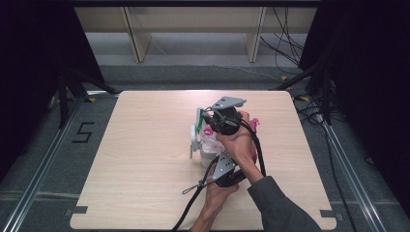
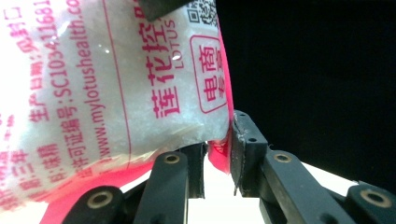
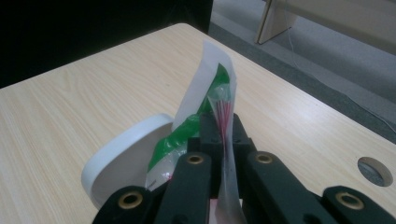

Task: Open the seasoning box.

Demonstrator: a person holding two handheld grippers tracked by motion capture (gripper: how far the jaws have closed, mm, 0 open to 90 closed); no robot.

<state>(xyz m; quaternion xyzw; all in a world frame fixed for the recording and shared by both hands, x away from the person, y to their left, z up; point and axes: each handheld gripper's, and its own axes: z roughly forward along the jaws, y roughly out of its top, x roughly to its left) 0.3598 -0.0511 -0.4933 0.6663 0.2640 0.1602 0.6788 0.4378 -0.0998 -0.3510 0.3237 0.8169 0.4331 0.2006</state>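
Observation:
A clear bag of white granules with pink print hangs over a white cup near the table's middle. My right gripper is shut on the bag's flat top edge, where a green and white strip stands up. My left gripper grips the bag's pink bottom corner from below, both pads against it. In the high view the right gripper is above the bag and the left gripper is just below it, with the cup to their left.
The wooden table has a round hole near one corner. A black cable trails from the left gripper across the near side. Behind the table stand wooden shelf legs and floor cables.

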